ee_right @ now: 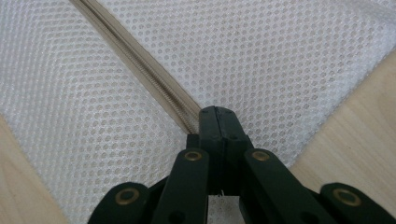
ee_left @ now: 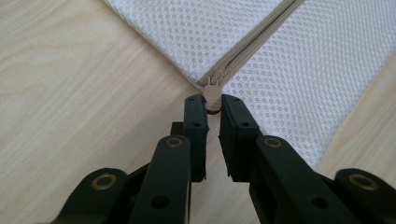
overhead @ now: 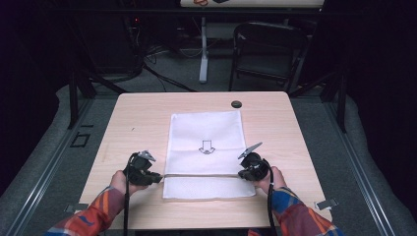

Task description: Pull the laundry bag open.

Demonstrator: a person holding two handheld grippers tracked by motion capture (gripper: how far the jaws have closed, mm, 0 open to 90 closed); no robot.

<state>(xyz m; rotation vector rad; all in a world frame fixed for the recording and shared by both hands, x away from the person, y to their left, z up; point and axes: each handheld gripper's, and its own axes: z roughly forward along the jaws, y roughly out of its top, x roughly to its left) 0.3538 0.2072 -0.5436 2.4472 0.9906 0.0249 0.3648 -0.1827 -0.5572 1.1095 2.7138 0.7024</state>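
A white mesh bag (overhead: pixel 206 129) lies flat in the middle of the wooden table (overhead: pixel 137 118), with a black arrow (overhead: pixel 207 146) printed on it. A beige zipper (overhead: pixel 201 175) runs across the bag near its front edge. At the zipper's left end, my left gripper (overhead: pixel 160 178) (ee_left: pixel 213 105) is shut on the small beige zipper pull (ee_left: pixel 213 93), which sits between its tips. At the right end, my right gripper (overhead: pixel 241 174) (ee_right: pixel 215 112) has its jaws pressed together on the mesh bag (ee_right: pixel 280 56), right where the zipper (ee_right: pixel 154 70) runs into them.
A small black round object (overhead: pixel 236 103) sits near the table's far edge, just beyond the bag. Behind the table stand a dark folding chair (overhead: pixel 265 49) and a white desk leg (overhead: pixel 203 59). Bare wood lies on both sides of the bag.
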